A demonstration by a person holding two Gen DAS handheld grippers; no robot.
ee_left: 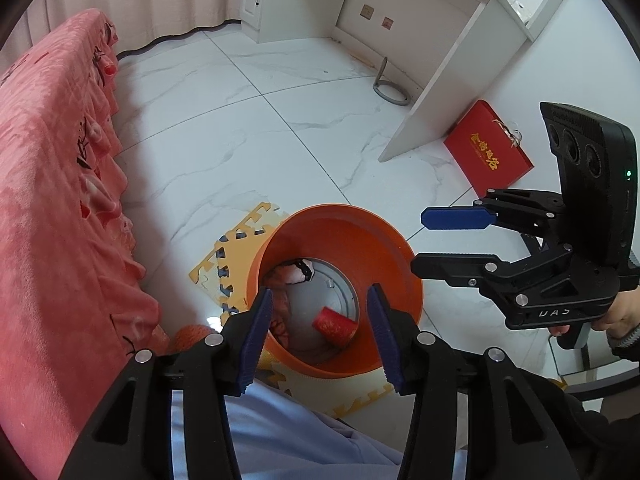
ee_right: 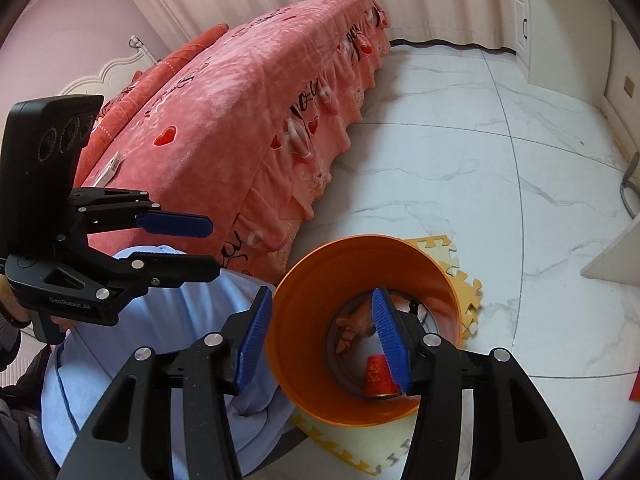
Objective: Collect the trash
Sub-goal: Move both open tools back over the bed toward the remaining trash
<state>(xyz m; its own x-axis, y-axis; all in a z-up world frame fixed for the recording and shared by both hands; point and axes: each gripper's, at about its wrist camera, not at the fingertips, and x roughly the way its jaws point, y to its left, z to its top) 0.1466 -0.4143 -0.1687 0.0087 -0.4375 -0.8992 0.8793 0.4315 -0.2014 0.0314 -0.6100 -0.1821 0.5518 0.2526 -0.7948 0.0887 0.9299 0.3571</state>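
Note:
An orange trash bin stands on a yellow foam mat by the bed. Inside lie a red paper cup and crumpled pinkish trash. My left gripper hovers open and empty above the bin's near rim. My right gripper shows at the bin's right, open and empty. In the right wrist view the bin sits under my open right gripper, with the cup at its bottom. The left gripper hovers open to the left of it.
A bed with a pink cover runs along the left. A red gift box lies on the marble floor beside a white desk. A grey ring-shaped object lies under the desk. Light blue cloth is below the grippers.

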